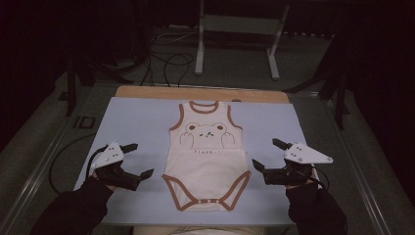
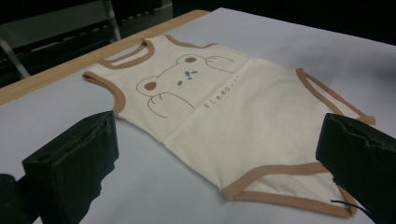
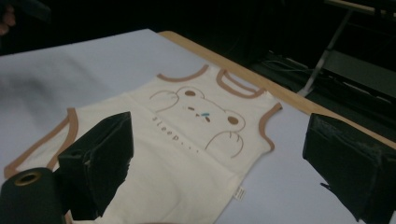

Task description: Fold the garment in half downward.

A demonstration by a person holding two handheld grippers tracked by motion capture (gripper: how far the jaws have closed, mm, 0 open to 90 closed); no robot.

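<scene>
A: Cream sleeveless baby bodysuit with brown trim and a bear print [image 1: 205, 156] lies flat, face up, mid pale-blue table cover [image 1: 137, 122]. Neck toward the far wooden table edge [image 1: 147, 91], snap crotch toward the person.

B: Left gripper [image 1: 138, 159]?

A: Jaws spread wide, gripping nothing. Sits just left of the bodysuit's lower half, not touching. Left gripper view: bodysuit lies between the jaws, farther off.

B: Right gripper [image 1: 269, 153]?

A: Same, jaws parted, empty. Just right of the leg opening, apart from the cloth. Small white side tag [image 3: 240, 192] at the seam.
</scene>
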